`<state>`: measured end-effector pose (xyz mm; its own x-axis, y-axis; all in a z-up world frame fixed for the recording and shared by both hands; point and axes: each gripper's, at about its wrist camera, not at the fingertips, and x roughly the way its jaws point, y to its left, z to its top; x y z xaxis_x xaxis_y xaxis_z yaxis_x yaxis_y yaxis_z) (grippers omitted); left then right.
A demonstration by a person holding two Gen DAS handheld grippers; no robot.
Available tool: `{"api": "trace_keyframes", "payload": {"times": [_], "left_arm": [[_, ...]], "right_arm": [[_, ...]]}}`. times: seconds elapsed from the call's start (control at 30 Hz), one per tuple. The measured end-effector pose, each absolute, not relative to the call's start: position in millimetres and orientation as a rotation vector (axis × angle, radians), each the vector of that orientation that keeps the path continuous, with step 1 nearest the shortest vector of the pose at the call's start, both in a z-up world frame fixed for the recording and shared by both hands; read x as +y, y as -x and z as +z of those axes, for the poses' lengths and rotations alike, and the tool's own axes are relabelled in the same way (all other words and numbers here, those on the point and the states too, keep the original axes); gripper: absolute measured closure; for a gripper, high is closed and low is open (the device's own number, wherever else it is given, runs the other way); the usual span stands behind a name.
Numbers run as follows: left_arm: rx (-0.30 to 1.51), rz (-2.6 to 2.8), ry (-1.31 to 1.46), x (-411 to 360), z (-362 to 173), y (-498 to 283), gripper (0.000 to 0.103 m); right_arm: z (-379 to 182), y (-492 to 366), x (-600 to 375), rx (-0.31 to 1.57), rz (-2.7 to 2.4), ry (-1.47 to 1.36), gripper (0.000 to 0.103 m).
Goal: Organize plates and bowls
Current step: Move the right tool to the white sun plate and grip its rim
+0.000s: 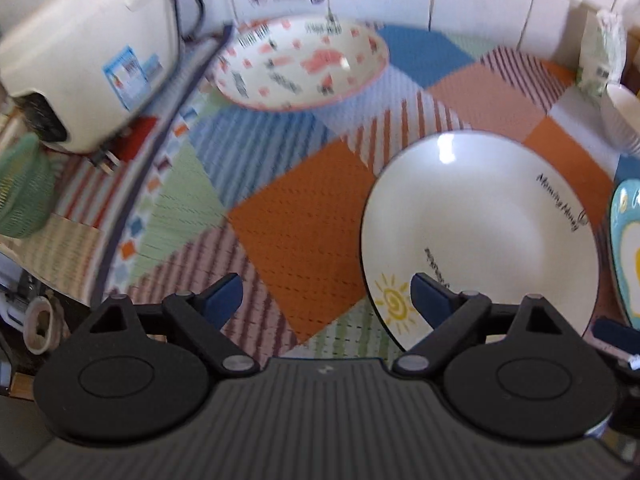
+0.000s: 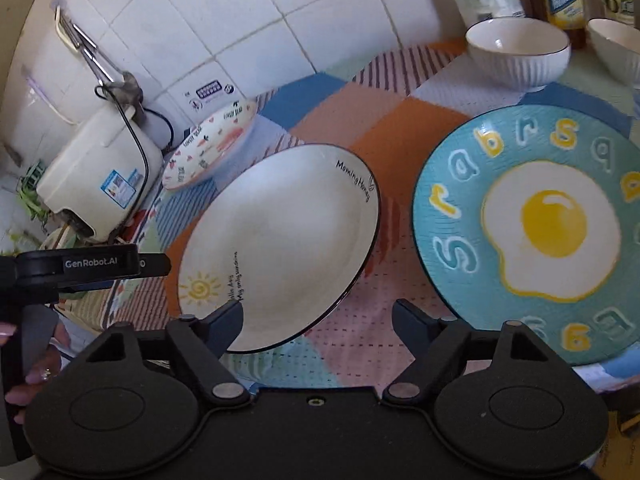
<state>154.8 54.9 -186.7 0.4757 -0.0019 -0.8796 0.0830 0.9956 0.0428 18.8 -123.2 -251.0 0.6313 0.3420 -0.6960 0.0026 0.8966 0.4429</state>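
Both my left gripper and right gripper hang released beside the sun plate; closing carelessly could skid it into the egg plate.

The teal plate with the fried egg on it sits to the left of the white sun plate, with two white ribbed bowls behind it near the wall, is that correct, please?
Not quite: the teal plate sits to the right of the white sun plate, not the left, as the right wrist view shows. The two white ribbed bowls do stand behind it near the wall.
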Motion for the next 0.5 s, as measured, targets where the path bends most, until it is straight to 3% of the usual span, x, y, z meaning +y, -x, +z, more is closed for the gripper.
{"api": "trace_keyframes", "payload": {"times": [0.03,0.13,0.17,0.2,0.33,0.47,0.5], "left_arm": [[1.092,-0.091,-0.086,55,-191,-157,0.014],[1.121,-0.169,-0.066,54,-200,-162,0.034],[1.115,-0.157,-0.053,56,-202,-163,0.037],[1.106,-0.146,-0.039,57,-204,-163,0.038],[1.136,-0.154,0.083,69,-212,-169,0.048],[1.136,-0.237,0.157,73,-216,-171,0.074],[1.144,-0.269,0.157,70,-217,-170,0.076]], "right_arm": [[-254,-23,-123,0.878,0.205,-0.433,0.024],[-260,-33,-121,0.902,0.201,-0.461,0.049],[-262,-36,-120,0.902,0.173,-0.449,0.067],[-260,-37,-117,0.907,0.127,-0.421,0.076],[-259,-39,-119,0.922,0.097,-0.43,0.08],[-262,-43,-124,0.921,0.1,-0.444,0.08],[-263,-45,-124,0.925,0.097,-0.446,0.08]]}}
